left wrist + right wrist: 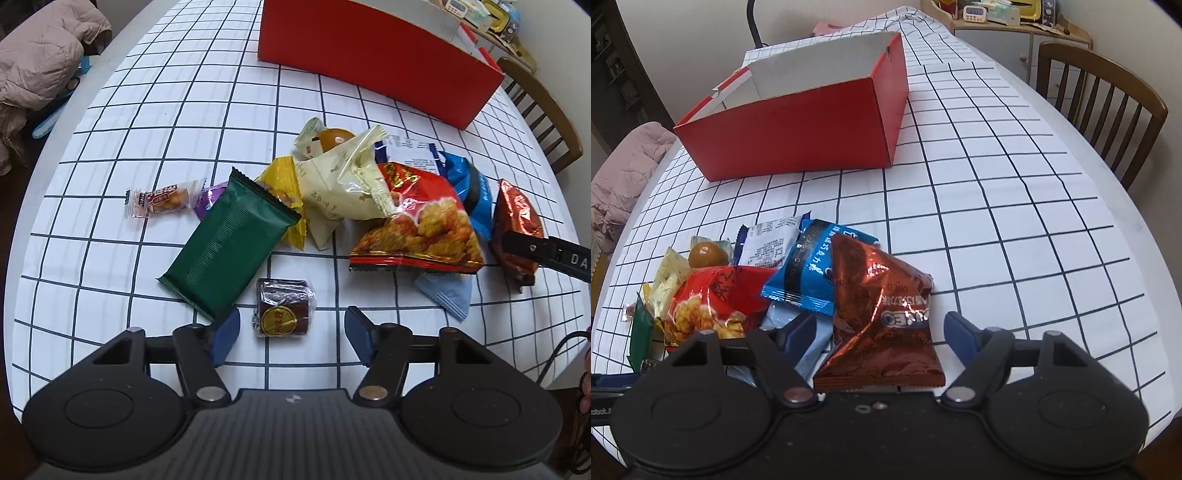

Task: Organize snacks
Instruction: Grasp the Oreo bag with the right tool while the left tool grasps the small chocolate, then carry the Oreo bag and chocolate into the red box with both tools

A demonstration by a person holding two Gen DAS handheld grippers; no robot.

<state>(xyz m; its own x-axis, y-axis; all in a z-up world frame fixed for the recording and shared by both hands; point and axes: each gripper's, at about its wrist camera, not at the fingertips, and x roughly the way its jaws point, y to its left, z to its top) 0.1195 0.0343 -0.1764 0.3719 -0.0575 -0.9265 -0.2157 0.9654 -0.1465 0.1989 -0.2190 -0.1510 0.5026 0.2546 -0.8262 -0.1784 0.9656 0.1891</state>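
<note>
A pile of snack packets lies on the checked tablecloth [147, 110]. In the left wrist view, a small dark brown round snack [284, 314] with a gold label lies between the jaws of my left gripper [291, 332]; the pads stand clear of it. A green packet [229, 247] touches the left finger. In the right wrist view, my right gripper [879, 330] straddles a crumpled brown-red foil packet [886, 314], with gaps on both sides. One finger [532, 249] of that gripper also shows beside the same foil packet [517, 210]. An open red box [794, 136] stands behind the pile.
The pile also holds a red fried-snack bag [417, 225], a blue packet [809, 273], cream packets [340, 184] and a small clear-wrapped sweet [162, 197]. A wooden chair [1108, 110] stands at the table's right edge. A pink jacket [37, 66] lies off the left edge.
</note>
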